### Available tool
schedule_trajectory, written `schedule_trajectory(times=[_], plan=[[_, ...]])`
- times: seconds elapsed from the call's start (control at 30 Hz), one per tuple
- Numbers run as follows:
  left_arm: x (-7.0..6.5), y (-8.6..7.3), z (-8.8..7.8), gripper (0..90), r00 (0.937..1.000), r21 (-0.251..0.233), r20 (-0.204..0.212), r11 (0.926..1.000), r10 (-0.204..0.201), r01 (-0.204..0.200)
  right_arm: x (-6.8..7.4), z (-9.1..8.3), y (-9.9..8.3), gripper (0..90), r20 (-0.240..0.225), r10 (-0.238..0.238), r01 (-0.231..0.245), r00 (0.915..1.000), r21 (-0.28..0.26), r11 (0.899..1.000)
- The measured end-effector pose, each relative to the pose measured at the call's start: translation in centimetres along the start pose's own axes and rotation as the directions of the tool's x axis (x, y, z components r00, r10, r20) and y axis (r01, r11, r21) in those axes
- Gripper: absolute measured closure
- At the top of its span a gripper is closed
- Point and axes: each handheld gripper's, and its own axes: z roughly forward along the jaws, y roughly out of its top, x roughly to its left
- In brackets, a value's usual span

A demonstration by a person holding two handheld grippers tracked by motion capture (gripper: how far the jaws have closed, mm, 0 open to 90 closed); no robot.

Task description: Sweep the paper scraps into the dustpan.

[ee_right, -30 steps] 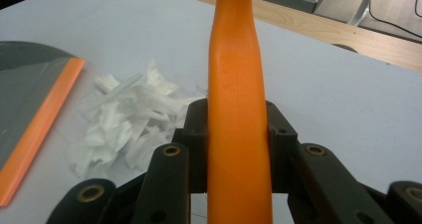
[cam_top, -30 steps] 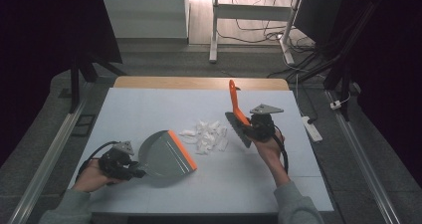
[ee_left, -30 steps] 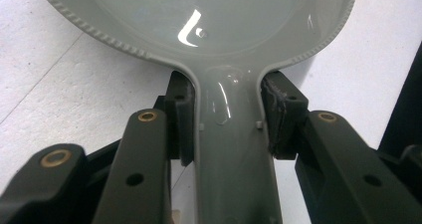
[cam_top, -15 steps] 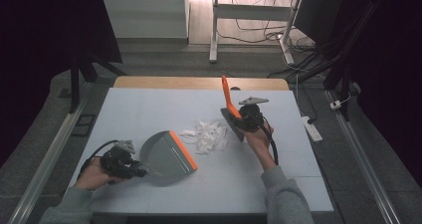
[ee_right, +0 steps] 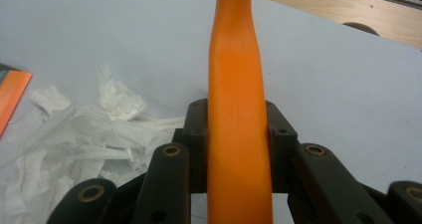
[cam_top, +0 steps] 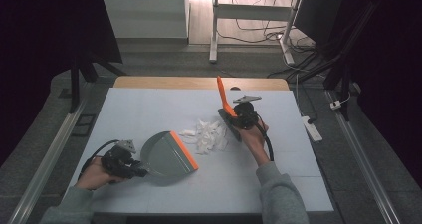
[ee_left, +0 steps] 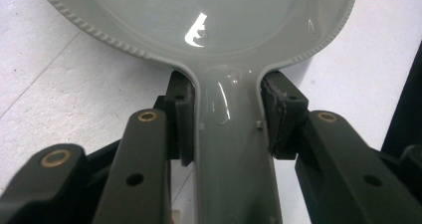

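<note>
Left hand-held gripper (cam_top: 130, 168) low, clamping dustpan (cam_top: 166, 157) handle; right hand-held gripper (cam_top: 238, 117) raised, gripping brush (cam_top: 225, 102).

Dustpan (cam_top: 164, 157): grey plastic, round-backed pan with a ribbed rim and an orange lip along its straight front edge. It is laid flat on the worktop at about 7 o'clock, its mouth turned toward 2 o'clock and its handle toward 8 o'clock.

Brush (cam_top: 226, 109): orange handle, dark head. It is held tilted, the handle raised toward 12 o'clock and the head lowered to the worktop just right of centre, at the right edge of the paper.

Shredded paper (cam_top: 206, 136): white torn scraps, gathered in a loose heap near the centre of the worktop, between the dustpan's lip and the brush head.
</note>
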Motion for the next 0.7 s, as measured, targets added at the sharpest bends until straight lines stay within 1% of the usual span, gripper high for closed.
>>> schedule_trajectory(times=[0.23, 0.3, 0.5, 0.7], plan=[[0.0, 0.0, 0.0, 61.7, 1.0000, 0.000, 0.000, 1.0000, -0.001, 0.001, 0.6, 0.5, 0.2, 70.7, -0.005, -0.010, 0.010, 0.9999, 0.011, 1.000], [0.0, 0.0, 0.1, 61.7, 1.0000, 0.000, 0.000, 1.0000, -0.001, 0.001, 0.9, 0.7, 0.4, 70.7, -0.010, -0.025, 0.025, 0.9996, 0.016, 1.000], [-0.2, 0.2, 0.1, 61.7, 1.0000, -0.002, 0.004, 1.0000, -0.004, 0.004, 1.6, 1.0, 0.5, 70.7, -0.014, -0.041, 0.041, 0.9991, 0.023, 0.999], [-0.2, 0.3, 0.2, 61.7, 1.0000, 0.000, 0.007, 1.0000, -0.004, 0.004, 1.8, 1.1, 0.7, 70.7, -0.022, -0.047, 0.047, 0.9987, 0.030, 0.998]])
